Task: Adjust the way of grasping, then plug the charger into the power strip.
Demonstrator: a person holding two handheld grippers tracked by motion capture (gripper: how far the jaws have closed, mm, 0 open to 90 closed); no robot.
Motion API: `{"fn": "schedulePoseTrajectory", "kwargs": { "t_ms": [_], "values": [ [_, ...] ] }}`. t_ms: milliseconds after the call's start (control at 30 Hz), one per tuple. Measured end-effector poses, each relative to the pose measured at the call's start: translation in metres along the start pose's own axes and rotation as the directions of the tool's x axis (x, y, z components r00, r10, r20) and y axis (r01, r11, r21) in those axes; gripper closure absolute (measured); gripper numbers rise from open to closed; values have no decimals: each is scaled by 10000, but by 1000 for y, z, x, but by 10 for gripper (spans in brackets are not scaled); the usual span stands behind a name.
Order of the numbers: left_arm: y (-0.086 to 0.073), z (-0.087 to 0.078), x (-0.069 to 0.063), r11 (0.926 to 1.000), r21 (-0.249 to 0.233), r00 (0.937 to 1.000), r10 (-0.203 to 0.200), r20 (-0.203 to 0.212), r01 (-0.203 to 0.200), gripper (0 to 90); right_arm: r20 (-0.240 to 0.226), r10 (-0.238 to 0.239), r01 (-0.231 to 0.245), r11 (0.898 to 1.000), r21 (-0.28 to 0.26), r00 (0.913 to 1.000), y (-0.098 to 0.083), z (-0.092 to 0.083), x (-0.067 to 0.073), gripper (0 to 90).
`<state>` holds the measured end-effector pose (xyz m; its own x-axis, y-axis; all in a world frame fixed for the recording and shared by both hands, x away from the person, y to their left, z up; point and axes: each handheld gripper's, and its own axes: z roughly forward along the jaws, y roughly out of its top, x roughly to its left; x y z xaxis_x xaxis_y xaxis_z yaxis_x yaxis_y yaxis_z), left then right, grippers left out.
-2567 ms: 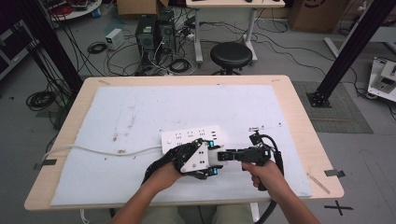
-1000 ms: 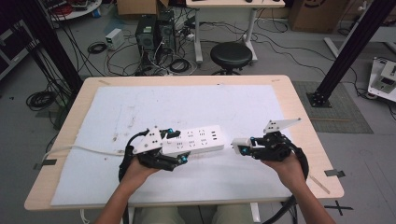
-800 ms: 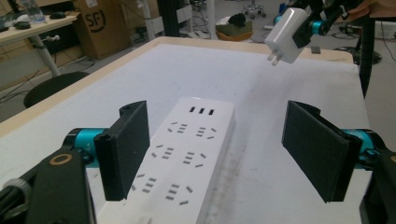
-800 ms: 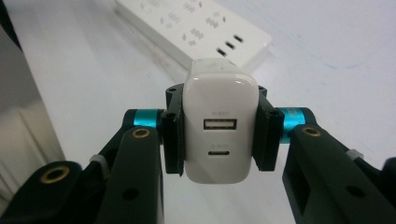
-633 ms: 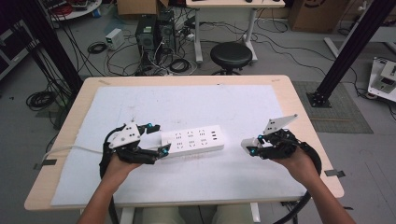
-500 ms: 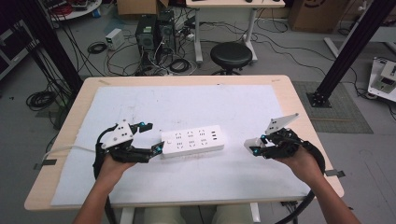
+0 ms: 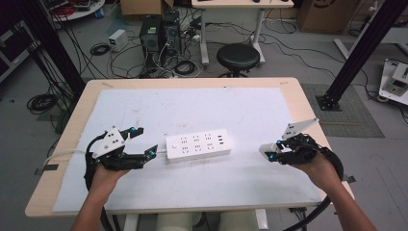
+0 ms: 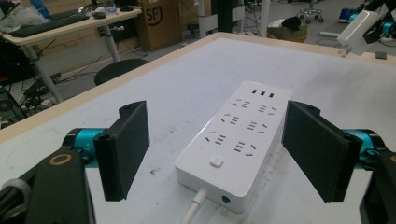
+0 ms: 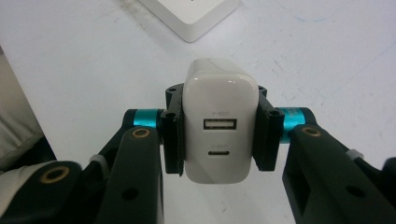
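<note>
Both hands have pulled apart: left gripper [image 7: 142, 143] sits open at 9 o'clock of the power strip [image 7: 197, 146] mid-table, right gripper [image 7: 269, 153] at 3 o'clock clamps the unplugged charger [image 9: 219, 129].

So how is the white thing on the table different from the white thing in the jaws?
The power strip is long and flat and lies free on the table; the charger is a short block clamped in the right gripper. The power strip has many sockets and a cord; the charger shows two ports. Both are white plastic.
</note>
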<state>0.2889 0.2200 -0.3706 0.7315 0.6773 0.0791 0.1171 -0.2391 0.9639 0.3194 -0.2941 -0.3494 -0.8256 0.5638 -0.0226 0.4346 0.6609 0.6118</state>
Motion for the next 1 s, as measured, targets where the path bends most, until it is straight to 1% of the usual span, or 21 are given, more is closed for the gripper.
{"fn": "schedulePoseTrajectory", "kwargs": {
  "t_ms": [67, 233, 267, 367, 500, 667, 767, 800, 833, 867, 1000],
  "values": [
    [0, 0, 0, 10000, -49, 10000, -30, -38, 30, 233, 2, 111, -111, 9999, -35, 9999, -2, -1, -1, 634],
    [0, 1, -2, 10000, -39, 10000, 25, 30, -25, 233, 63, 152, -152, 9999, -36, 9999, -6, -3, -2, 634],
    [0, 0, -4, 10000, -54, 10000, 29, 15, -29, 233, 118, 196, -196, 9998, -51, 9997, -6, -6, -2, 634],
    [1, -2, -5, 9999, -95, 10000, 45, -14, -45, 233, 137, 165, -164, 9998, -94, 9998, -6, -8, -1, 634],
    [1, -7, -5, 9999, -86, 9999, 81, -68, -81, 233, 323, 63, -62, 10000, -17, 9995, -2, -10, 0, 634],
    [-1, -11, -5, 10000, -42, 9999, 34, -107, -34, 233, 296, -92, 90, 9999, 44, 9995, 7, -12, 0, 634],
    [-3, -13, -6, 10000, -19, 9999, -23, -139, 23, 233, 238, -271, 268, 9996, 121, 9994, 14, -10, 1, 634],
    [-3, -13, -6, 10000, 22, 9999, 13, -158, -13, 233, 189, -390, 388, 9992, 98, 9991, 17, -8, 1, 634],
    [-3, -13, -6, 10000, 22, 9999, 13, -158, -13, 234, 189, -390, 388, 9992, 98, 9991, 17, -8, 1, 634],
    [-6, -13, -5, 10000, 86, 9999, -23, -170, 24, 233, 24, -577, 577, 9981, 227, 9983, 28, -2, 3, 635],
    [-8, -14, -6, 9999, 82, 9997, -107, -216, 109, 233, -99, -933, 936, 9948, 405, 9956, 42, 7, 5, 635]
  ]
}}
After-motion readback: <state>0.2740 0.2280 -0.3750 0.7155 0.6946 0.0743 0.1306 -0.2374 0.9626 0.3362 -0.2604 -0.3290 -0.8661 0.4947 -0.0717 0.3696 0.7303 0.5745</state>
